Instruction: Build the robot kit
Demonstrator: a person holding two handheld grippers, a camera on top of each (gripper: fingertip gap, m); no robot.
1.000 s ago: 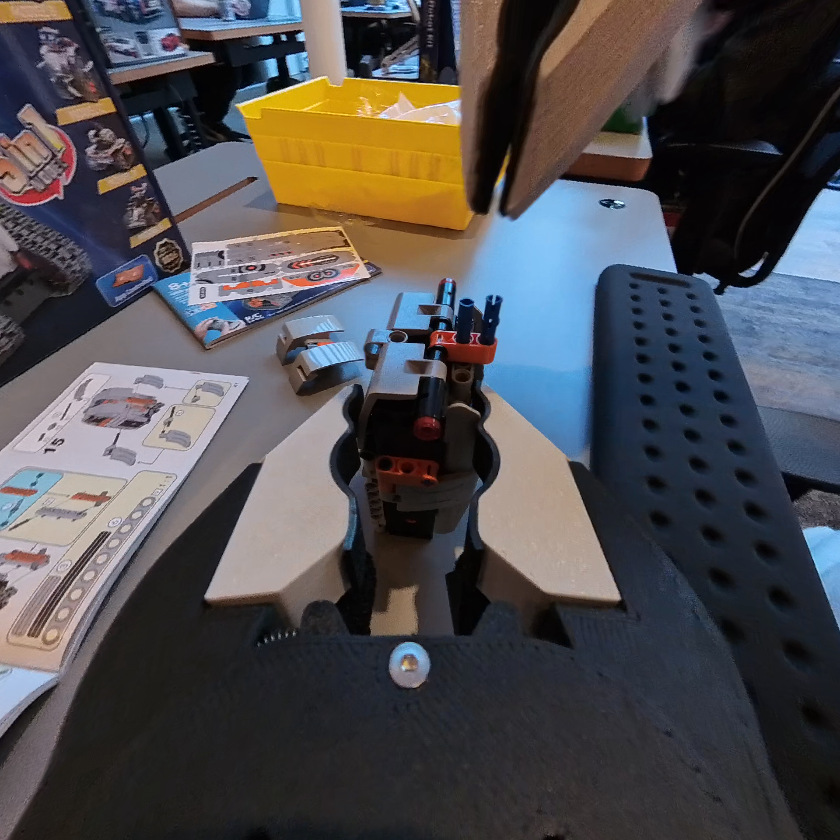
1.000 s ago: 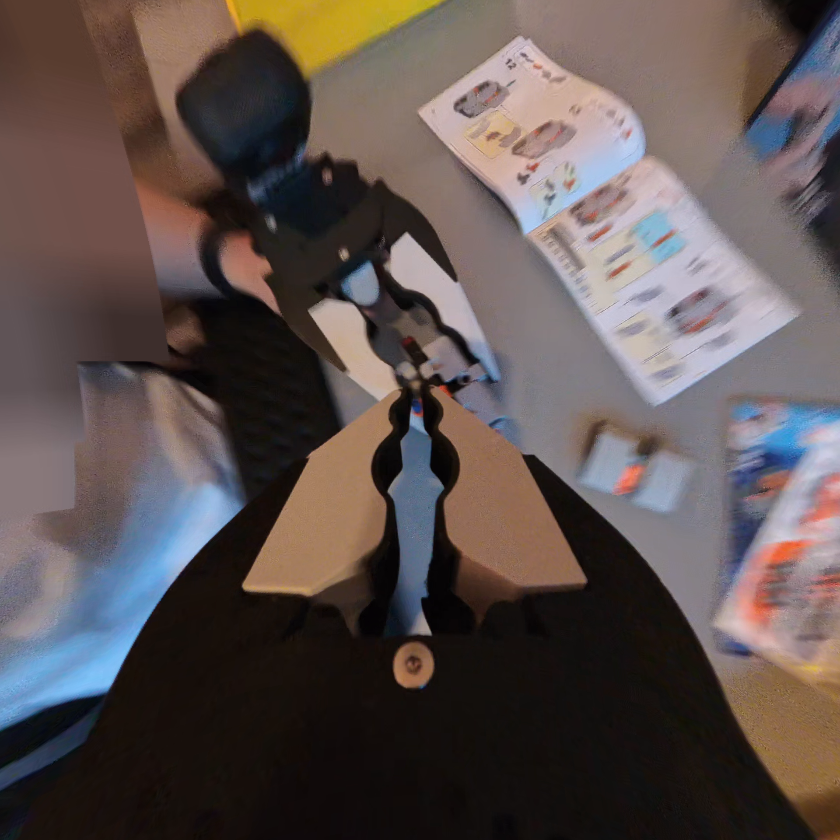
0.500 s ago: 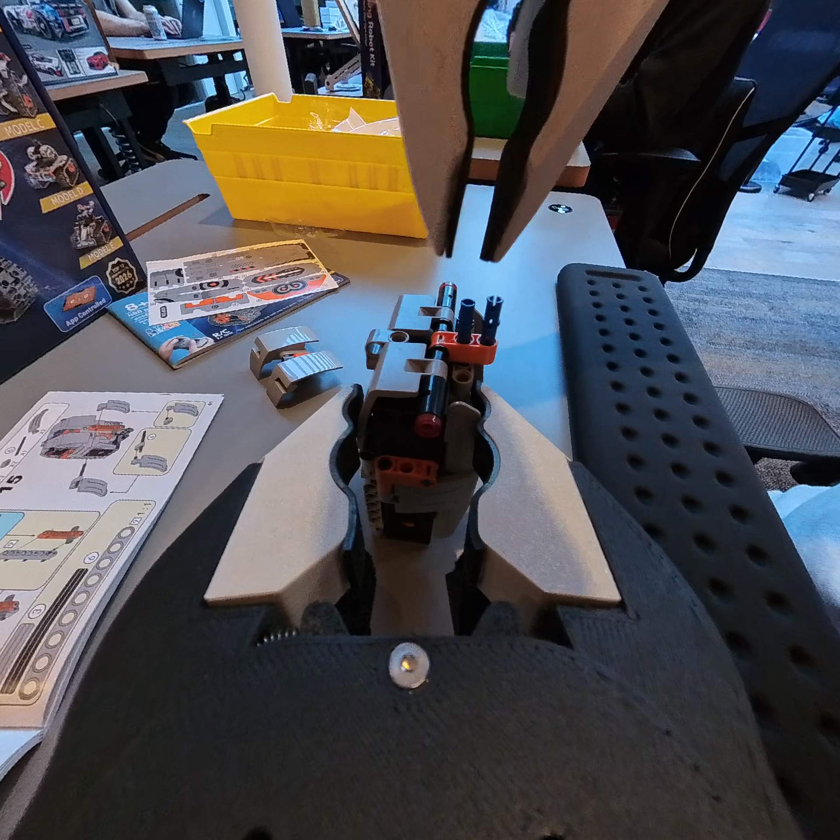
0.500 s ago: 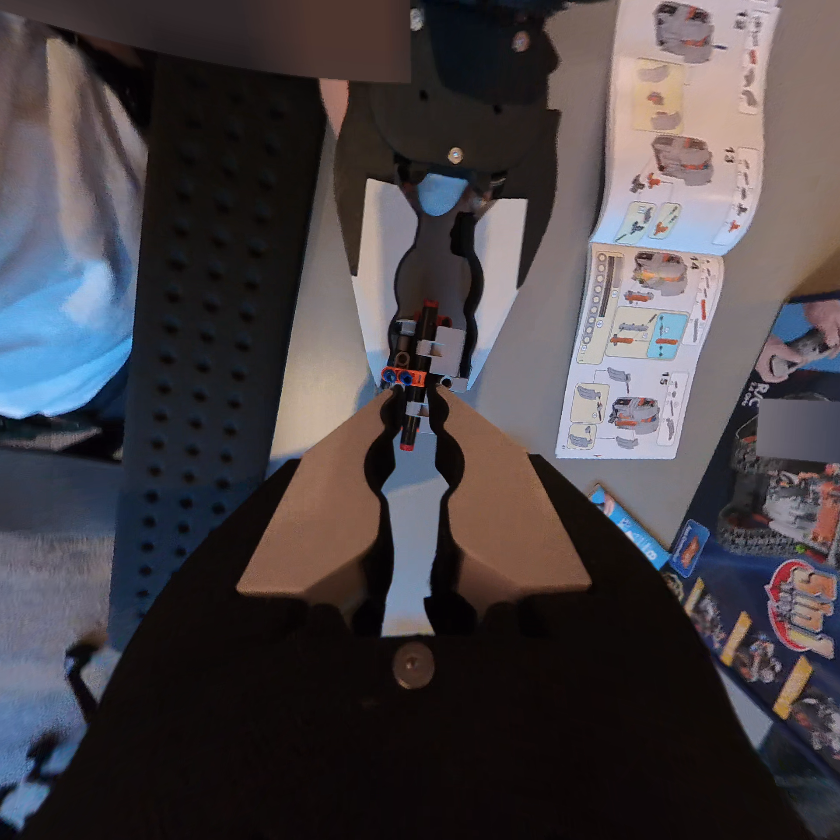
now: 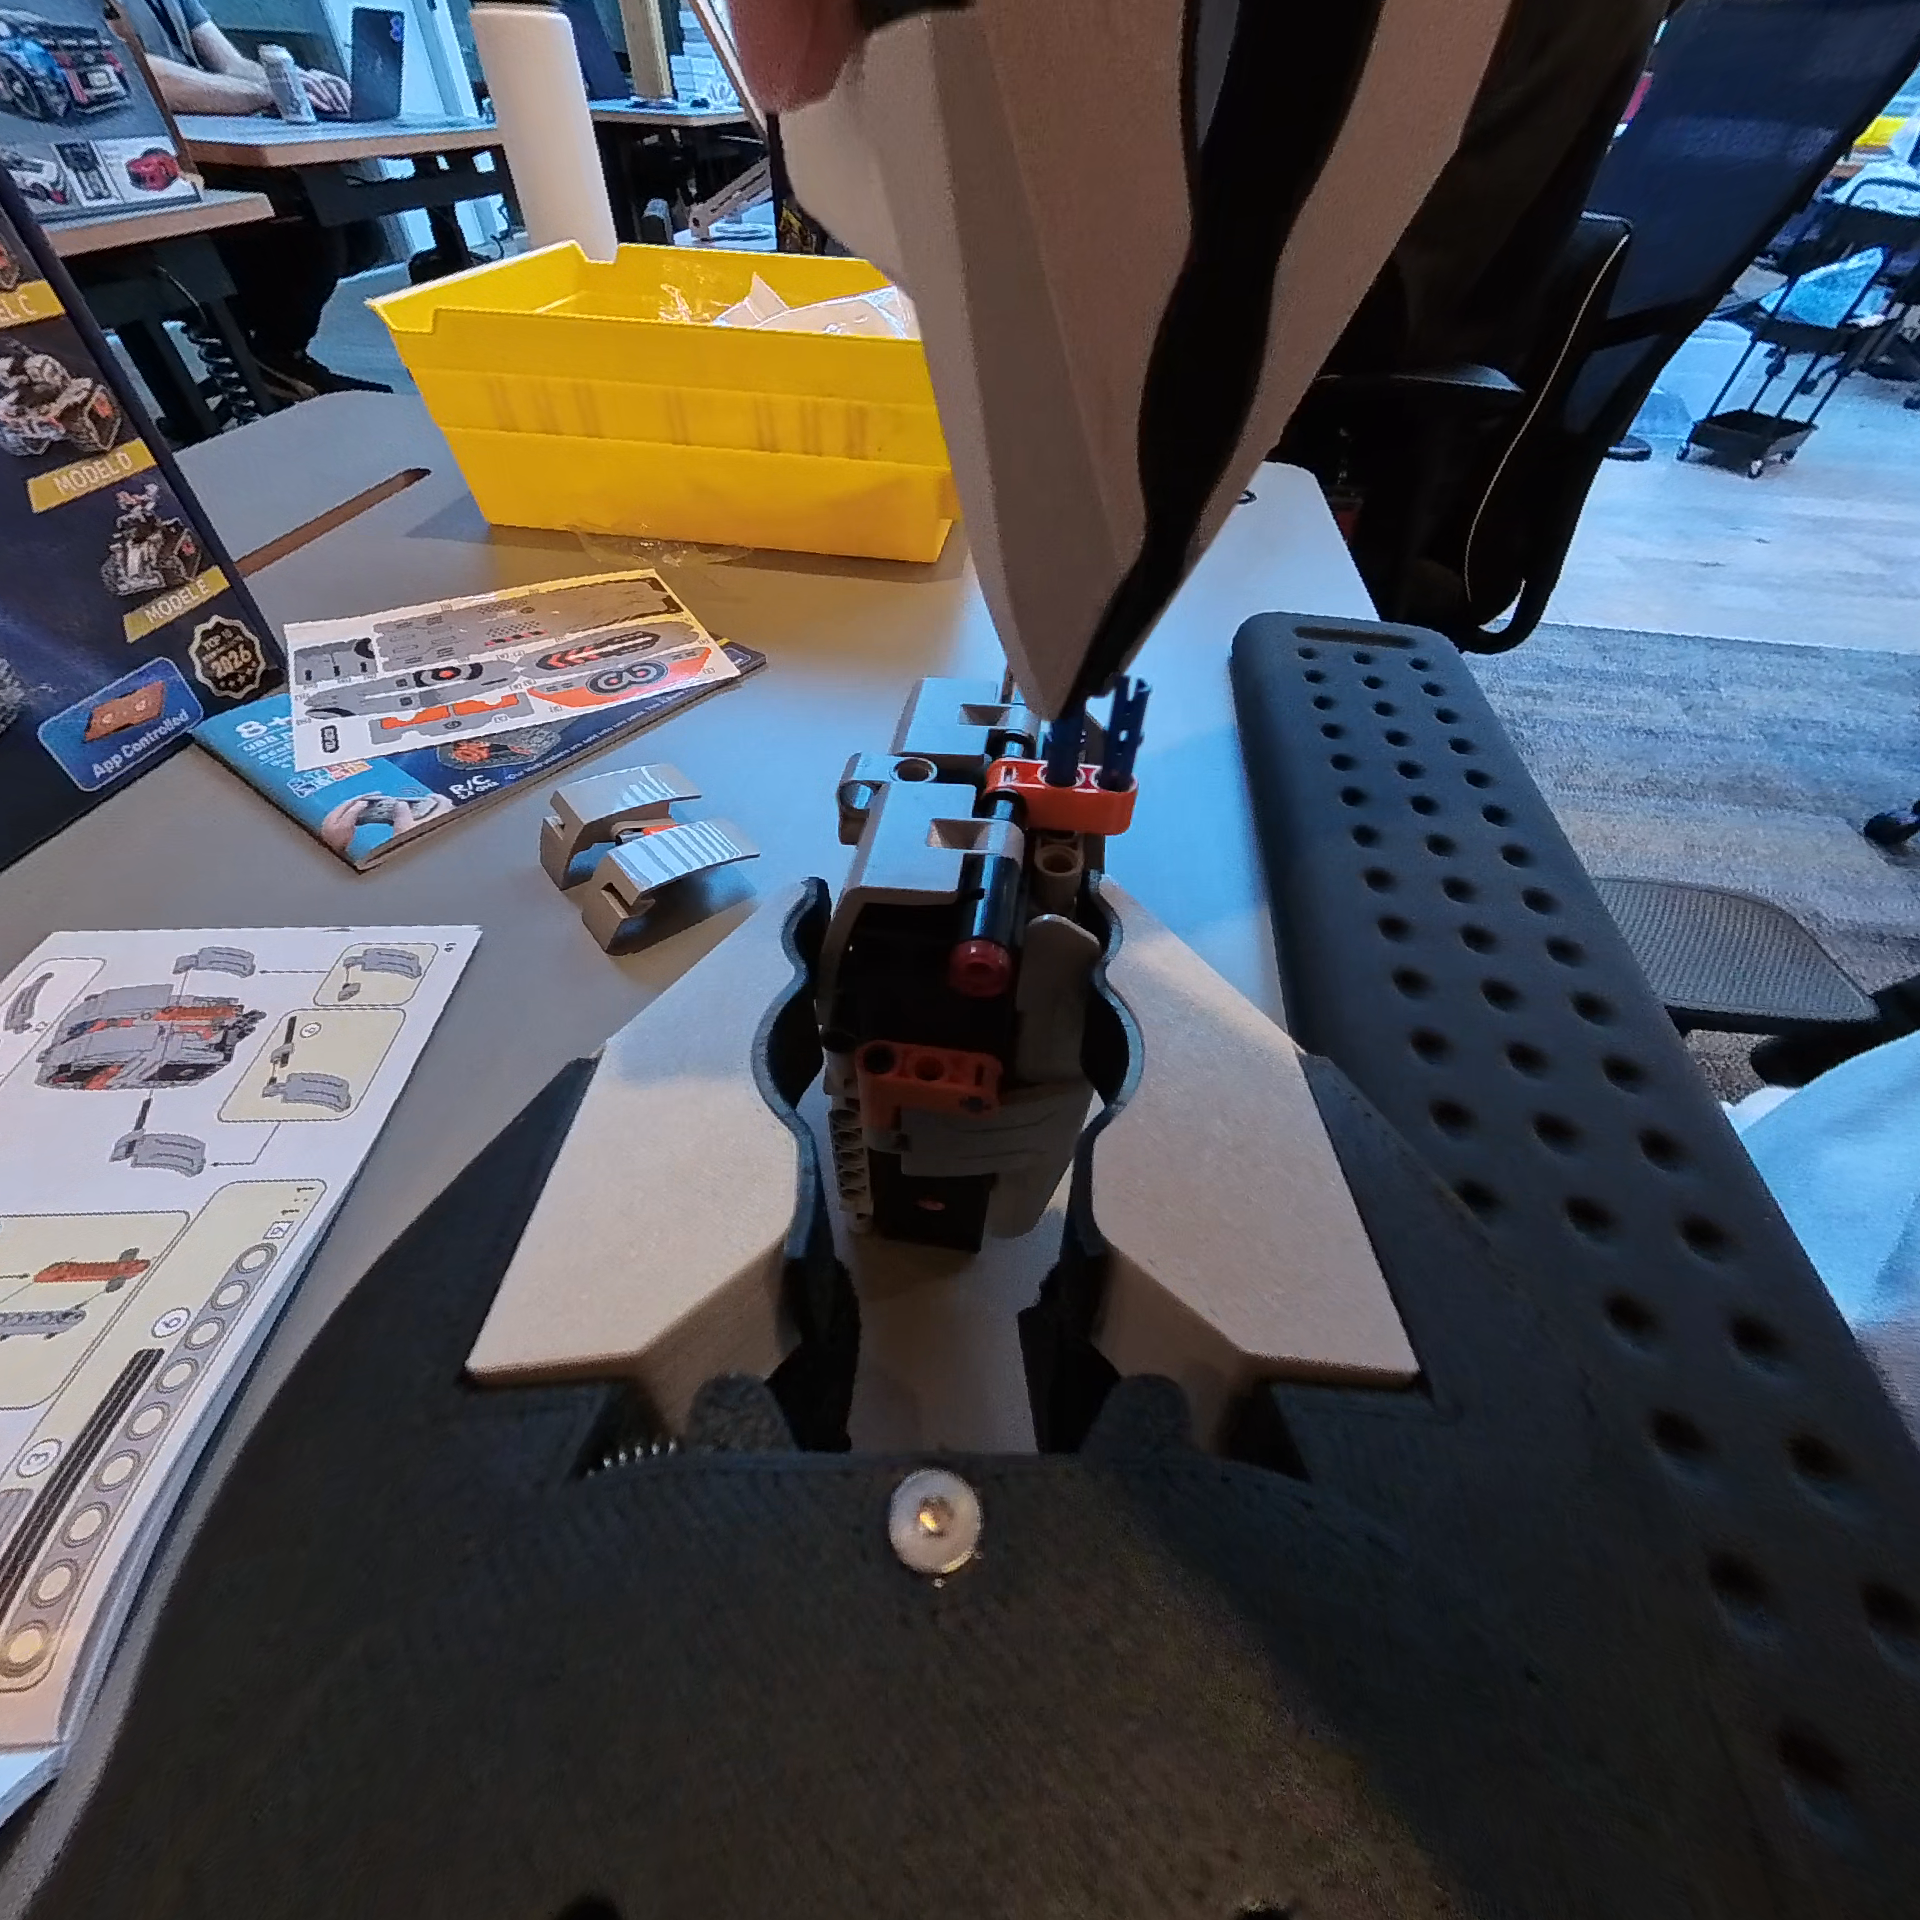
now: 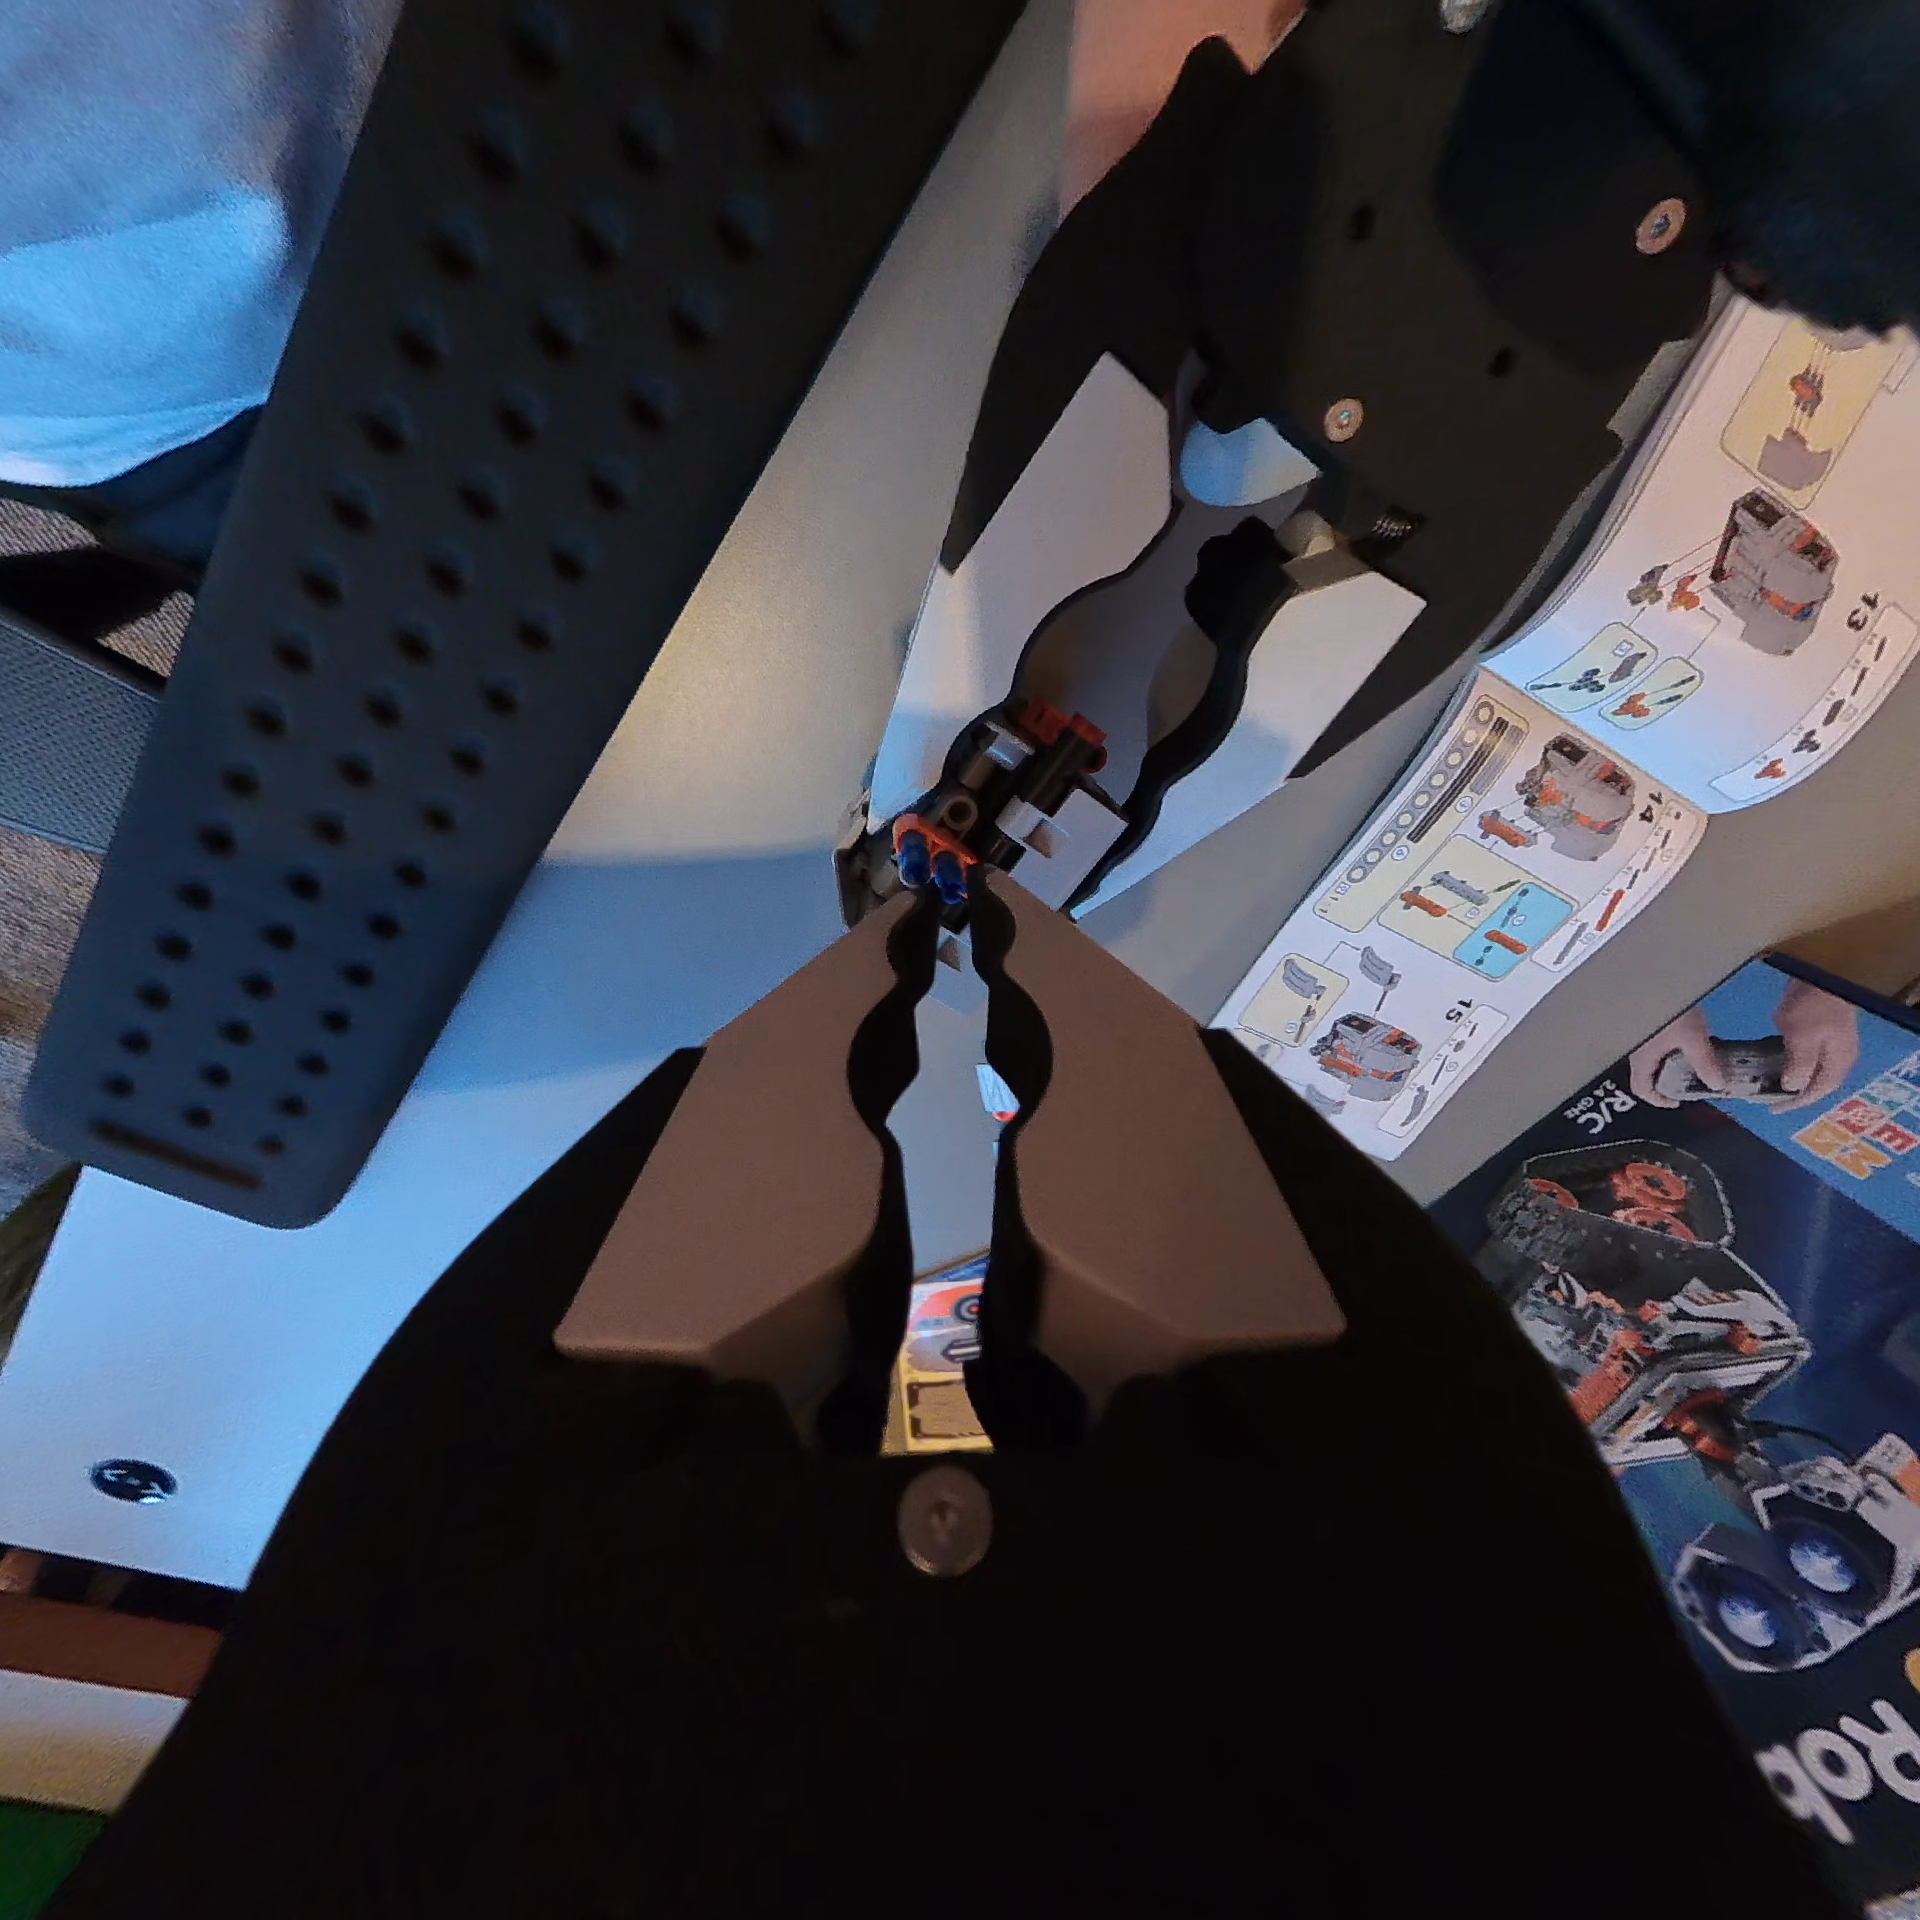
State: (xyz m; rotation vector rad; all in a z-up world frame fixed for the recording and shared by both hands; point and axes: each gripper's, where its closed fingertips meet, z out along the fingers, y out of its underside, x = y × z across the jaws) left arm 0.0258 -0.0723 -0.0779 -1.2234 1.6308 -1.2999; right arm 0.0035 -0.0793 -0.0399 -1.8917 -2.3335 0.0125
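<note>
A small block model [image 5: 940, 997] of grey, black and orange pieces sits clamped between the two tan fingers [image 5: 665, 1174] of the left gripper [image 5: 951, 914], held just above the grey bench [image 5: 831, 623]; the same model [image 6: 997, 800] shows in the right wrist view, caught in that gripper's fingers. At the model's far end an orange bar [image 5: 1065, 792] carries two blue pins [image 5: 1127, 717] that stand upright. The right gripper [image 6: 943, 914] comes down from above with its fingers nearly pressed together, leaving only a narrow gap, and its tips are at the blue pins [image 6: 928, 871]; in the left wrist view one pin runs up into the slit between those tips, though whether they actually pinch it I cannot tell. Just left of the model a small grey curved piece [image 5: 644, 852] lies on the bench. Farther left an open instruction booklet [image 5: 177, 1143] lies flat, and beyond it a sticker sheet [image 5: 499, 665] rests on a blue leaflet [image 5: 416, 800]. A dark picture box [image 5: 94, 540] stands at the left edge. A yellow bin [image 5: 675, 416] sits at the far side of the bench. To the right of the model lies a long black pad with holes [image 5: 1507, 1039].
</note>
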